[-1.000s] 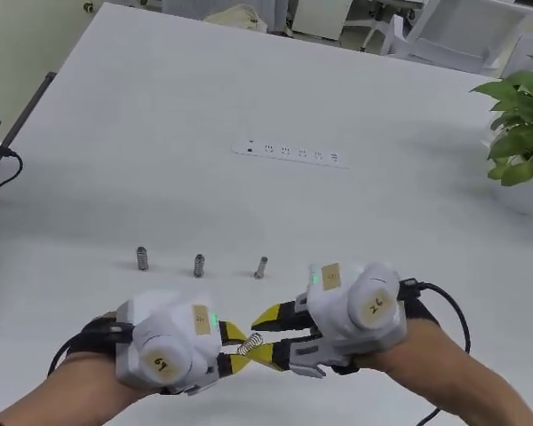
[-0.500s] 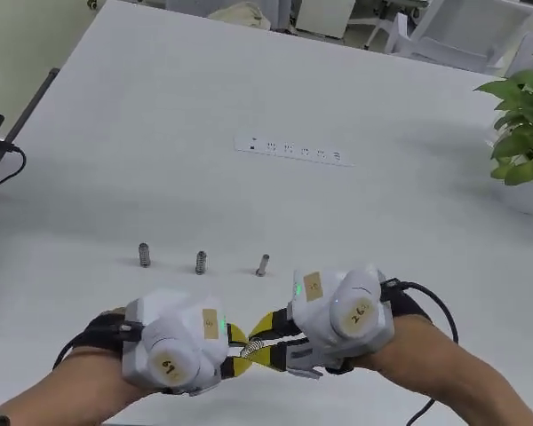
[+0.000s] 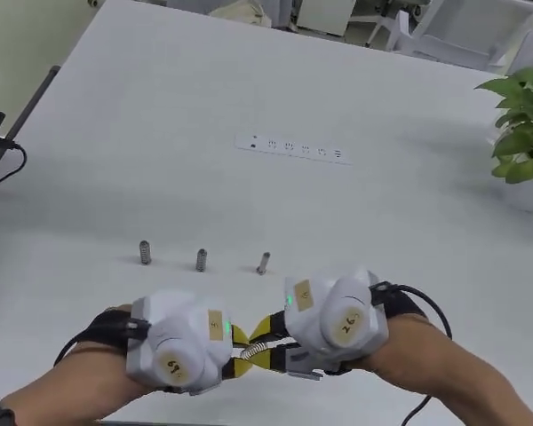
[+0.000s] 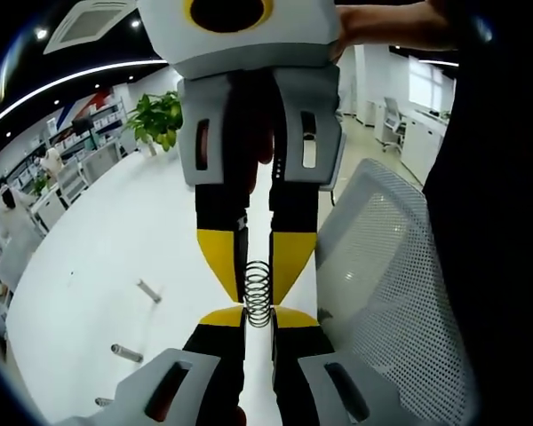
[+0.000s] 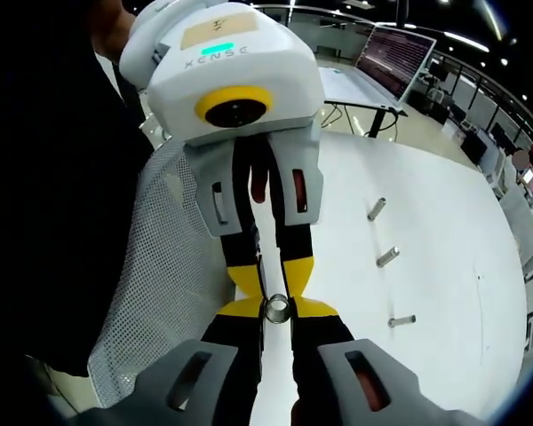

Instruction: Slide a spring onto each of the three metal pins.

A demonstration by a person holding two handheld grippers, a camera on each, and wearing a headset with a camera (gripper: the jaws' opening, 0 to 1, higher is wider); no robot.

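Three short metal pins stand in a row on the white table [image 3: 355, 213]. The left pin [image 3: 145, 252] and the middle pin [image 3: 201, 259] each look wrapped by a spring. The right pin [image 3: 263, 263] looks bare. Near the table's front edge my left gripper [image 3: 238, 353] and right gripper [image 3: 265, 337] meet tip to tip. A small steel spring [image 4: 258, 293] sits between both pairs of yellow tips. From the left gripper [image 4: 258, 318] I see it lengthwise. From the right gripper [image 5: 277, 309] I see it end-on [image 5: 277, 308]. Both pairs of jaws close on it.
A white power strip [image 3: 289, 148] lies across the table's middle. A potted plant [image 3: 524, 115] stands at the right edge, and a black cable [image 3: 0, 155] runs at the far left. A mesh chair back [image 4: 391, 266] is just behind the front edge.
The right gripper has moved left and rolled, closing in on the left gripper. The spring stays between the tips, now more hidden in the head view. The pins have not moved.
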